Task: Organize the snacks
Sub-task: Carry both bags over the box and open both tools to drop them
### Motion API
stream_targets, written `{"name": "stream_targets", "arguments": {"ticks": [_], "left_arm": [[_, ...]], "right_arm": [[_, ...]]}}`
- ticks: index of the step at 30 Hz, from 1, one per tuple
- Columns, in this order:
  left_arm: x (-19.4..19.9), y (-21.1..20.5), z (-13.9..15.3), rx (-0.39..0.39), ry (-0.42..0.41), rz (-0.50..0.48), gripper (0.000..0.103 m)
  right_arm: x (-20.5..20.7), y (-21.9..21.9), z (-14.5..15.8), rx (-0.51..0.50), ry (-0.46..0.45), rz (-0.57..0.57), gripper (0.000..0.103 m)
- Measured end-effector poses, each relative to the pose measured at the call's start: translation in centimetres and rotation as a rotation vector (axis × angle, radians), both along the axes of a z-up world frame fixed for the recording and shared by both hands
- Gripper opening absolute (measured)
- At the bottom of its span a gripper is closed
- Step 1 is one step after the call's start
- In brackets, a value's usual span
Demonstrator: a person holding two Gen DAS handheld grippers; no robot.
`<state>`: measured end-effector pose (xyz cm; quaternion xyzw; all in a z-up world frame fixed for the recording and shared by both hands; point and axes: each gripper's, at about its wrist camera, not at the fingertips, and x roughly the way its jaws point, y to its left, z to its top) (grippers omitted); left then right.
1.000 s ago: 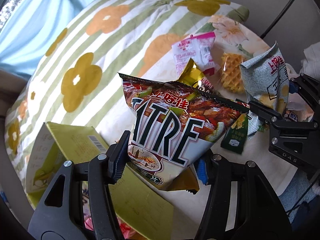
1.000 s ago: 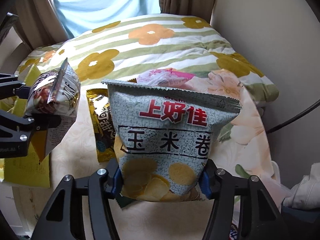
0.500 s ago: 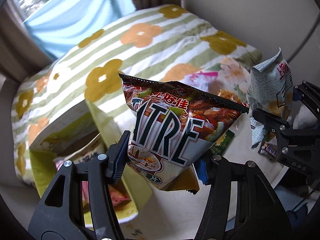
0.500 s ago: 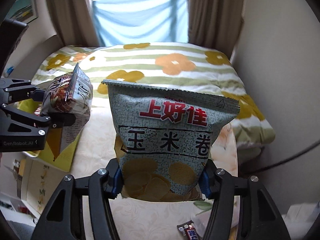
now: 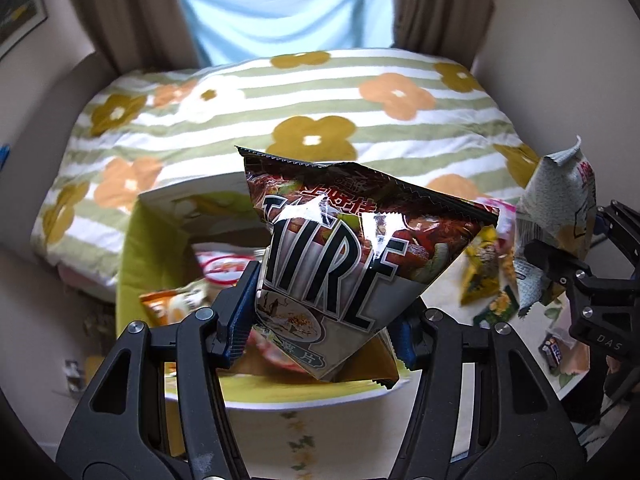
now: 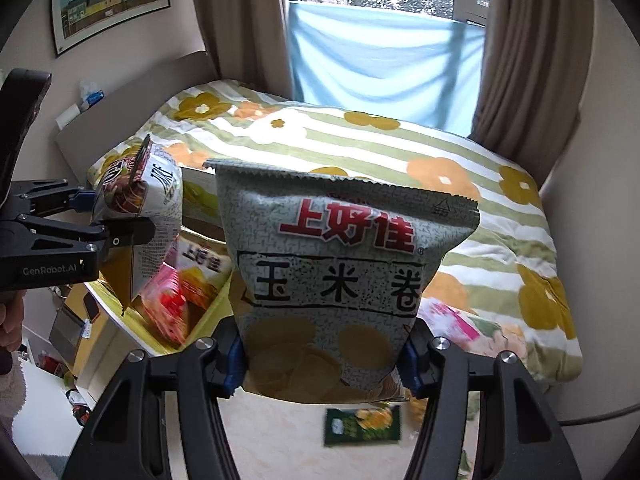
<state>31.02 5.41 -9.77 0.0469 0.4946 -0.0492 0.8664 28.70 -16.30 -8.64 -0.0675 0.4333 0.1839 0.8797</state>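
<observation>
Glossy foil is catching window light in the left wrist view, where my left gripper [image 5: 322, 326] is clamping the lower part of a dark red chip bag [image 5: 360, 256] between its 2 blue-padded fingers. I am holding the bag upright, above the open yellow-green box [image 5: 140, 256], which already contains several snack packets [image 5: 224, 268]. To do this step well, I judge that I should be lowering the bag until its bottom edge is inside the box walls before parting the fingers, so it is not tipping over the near rim. At the right edge, my other gripper is carrying a second bag, well apart from the box.

Moving to the right wrist view, my right gripper [image 6: 320, 364] is pinching the bottom of a grey-green corn snack bag [image 6: 340, 276], which is standing upright and filling the centre. The box [image 6: 204, 320] is lying low and to the left of this bag, with the left gripper [image 6: 120, 220] hovering over it. A small green packet [image 6: 362, 426] is lying on the table [image 6: 280, 440] just below my fingers. I judge this bag should be waiting its turn.
</observation>
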Motion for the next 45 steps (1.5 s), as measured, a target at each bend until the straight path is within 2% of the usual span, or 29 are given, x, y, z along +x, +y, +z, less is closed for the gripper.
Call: {"name": "stream_targets", "arguments": {"ticks": [6,10,13,19,21,23,25,33,38,41,43,45], "left_arm": [[1.8,8.2,-1.7,-0.016,0.029,0.090,0.053],[3.3,12.1,-3.1,-0.025,0.054,0.101,0.053],[4.8,13.8,-4.1,-0.057,0.078,0.073,0.053],[7.6,14.1,-5.7,-0.041,0.109,0.004,0.054],[8.0,14.0,-6.0,-0.016,0.095,0.001,0.063],[7.8,14.1,-6.1,0.015,0.075,0.004,0.103],[7.4,14.4,-6.1,0.001,0.049,0.003,0.103],[4.7,16.4,-6.6,-0.111,0.069,0.108,0.103],[3.5,16.4,-6.6,-0.101,0.065,0.125,0.103],[2.9,16.3,-6.4,-0.105,0.059,0.130,0.102],[2.5,16.1,-6.3,-0.108,0.059,0.132,0.103],[2.1,16.0,-6.2,-0.104,0.058,0.134,0.102]], "right_arm": [[2.3,7.4,-1.4,0.040,0.053,0.049,0.055],[3.7,11.7,-2.6,0.043,0.077,0.060,0.055],[4.5,14.2,-3.3,0.042,0.093,0.047,0.055],[5.7,15.8,-4.4,0.028,0.127,-0.008,0.055],[6.1,16.0,-4.5,0.020,0.134,-0.022,0.055],[6.3,15.8,-4.6,0.014,0.141,-0.037,0.055],[6.6,15.8,-4.7,0.009,0.147,-0.043,0.055],[7.1,15.8,-5.7,-0.002,0.185,-0.050,0.055],[8.3,16.2,-5.7,0.036,0.188,-0.028,0.056],[9.2,16.7,-5.6,0.028,0.157,-0.023,0.064],[9.4,16.9,-5.8,0.003,0.146,-0.036,0.096],[8.8,16.5,-5.4,0.015,0.110,-0.042,0.099]]}}
